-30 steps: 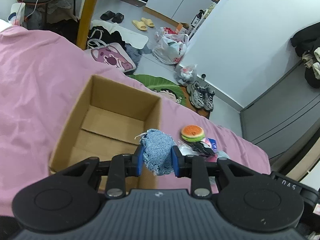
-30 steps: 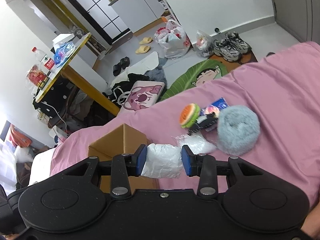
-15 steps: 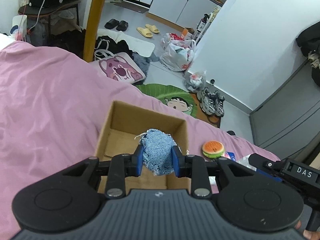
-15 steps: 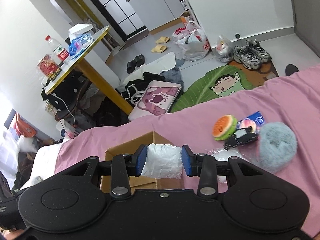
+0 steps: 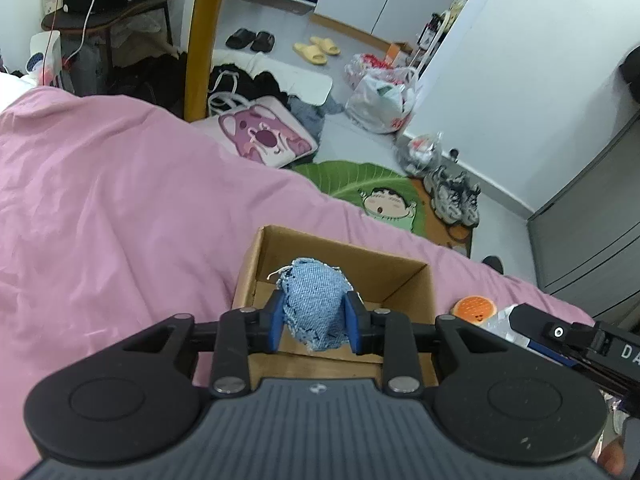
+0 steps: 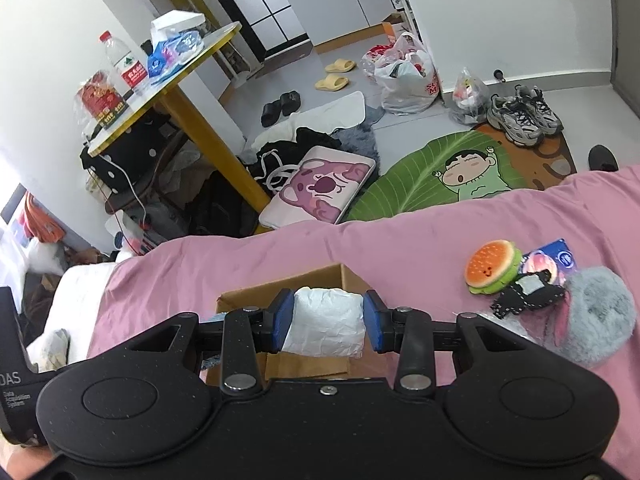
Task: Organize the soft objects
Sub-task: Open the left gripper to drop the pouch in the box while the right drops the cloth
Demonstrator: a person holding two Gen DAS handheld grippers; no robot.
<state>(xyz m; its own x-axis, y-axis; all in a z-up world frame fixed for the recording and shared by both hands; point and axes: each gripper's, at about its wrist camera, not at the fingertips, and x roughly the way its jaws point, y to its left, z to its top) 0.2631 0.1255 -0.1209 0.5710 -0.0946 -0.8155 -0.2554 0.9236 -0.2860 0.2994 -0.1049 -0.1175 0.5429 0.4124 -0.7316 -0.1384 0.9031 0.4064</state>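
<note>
The denim wad (image 5: 314,308) sits clenched in my left gripper (image 5: 314,320) over the box (image 5: 416,280); it looks light and squashy, best pinched mid-bulk. My right gripper (image 6: 327,326) grasps a crinkly white packet (image 6: 326,326) the same way, beside the burger plush (image 6: 492,266) on the pink bed (image 6: 400,248)

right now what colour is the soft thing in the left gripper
Light blue denim with frayed edges, clearest in the left wrist view.

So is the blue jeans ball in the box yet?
Not yet. The jeans ball is pinched in the left tool, above the open box.
</note>
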